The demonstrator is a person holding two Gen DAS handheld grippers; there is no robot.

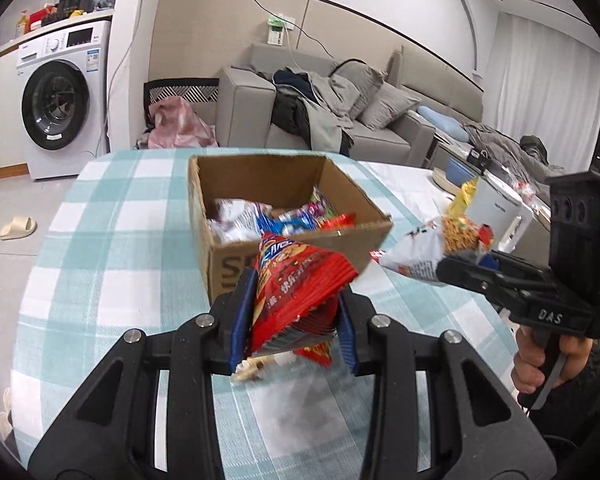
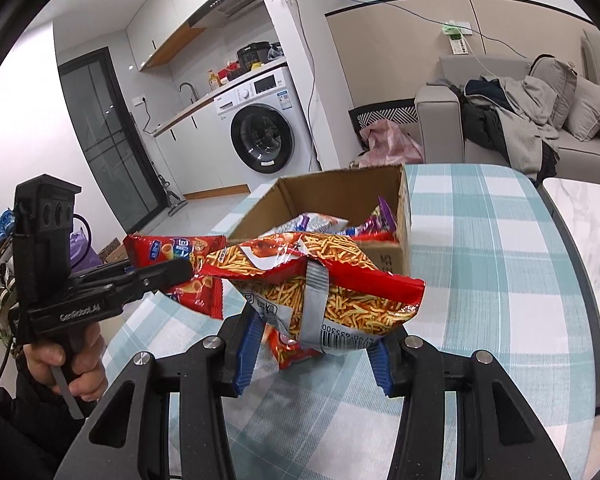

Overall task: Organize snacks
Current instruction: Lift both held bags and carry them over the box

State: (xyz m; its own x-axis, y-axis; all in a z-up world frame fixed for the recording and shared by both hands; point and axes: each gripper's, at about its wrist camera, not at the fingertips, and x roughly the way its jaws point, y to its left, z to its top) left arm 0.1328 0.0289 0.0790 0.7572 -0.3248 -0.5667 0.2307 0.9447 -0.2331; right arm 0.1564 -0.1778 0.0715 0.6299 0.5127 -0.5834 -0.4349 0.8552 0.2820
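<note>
Left gripper jaws pinching red bag, right gripper jaws pinching noodle bag; clear box rim at frame center before releasing.

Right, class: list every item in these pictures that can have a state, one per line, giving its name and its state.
Open-topped brown cardboard box: flaps open, partly filled with snack packets.
Red crinkled snack packet: sealed, lifted off the table, clamped in the left tool.
Red and white noodle-stick snack packet: sealed, held in the air by the right tool.
White front-loading washing machine: door shut.
</note>
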